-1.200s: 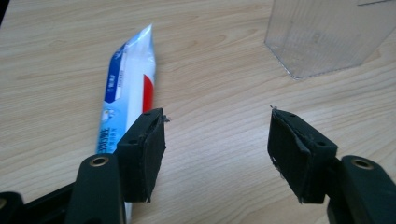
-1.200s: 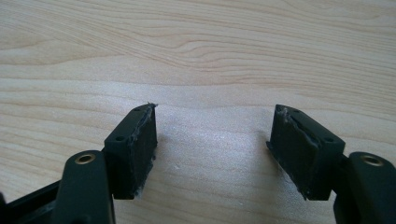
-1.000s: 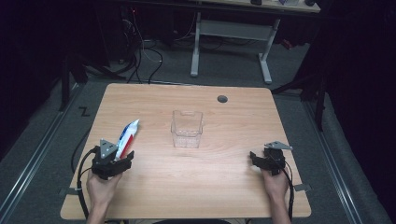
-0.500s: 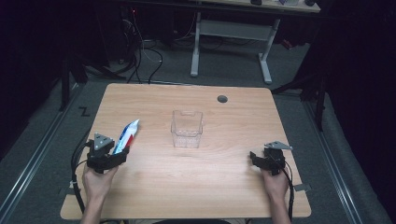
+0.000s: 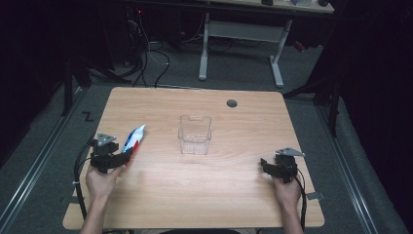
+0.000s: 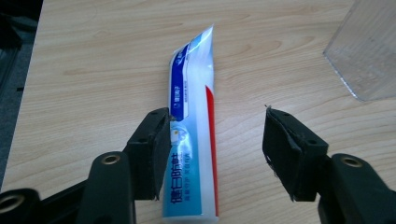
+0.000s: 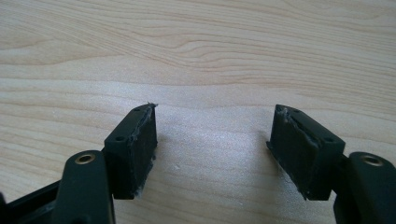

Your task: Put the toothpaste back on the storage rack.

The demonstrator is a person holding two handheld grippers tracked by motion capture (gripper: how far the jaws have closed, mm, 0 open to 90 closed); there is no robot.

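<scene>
— What could you read on the toothpaste tube (image 6: 194,135)?

— I saw white Chinese characters on its blue band and blue ones lower down, but I could not make them out. A red stripe ran along its right side.

— Where did it lie against my left gripper (image 6: 215,154)?

— Between the jaws, which stood wide apart. It touched the left pad and left a broad gap to the right one, its crimped end pointing away from me.

— Room to move?

— Bare table (image 5: 243,195) ahead; the clear container (image 5: 195,134) stood off to the front right. My right gripper (image 7: 212,151) was wide open too, holding nothing, over bare wood near the table's edge.
</scene>
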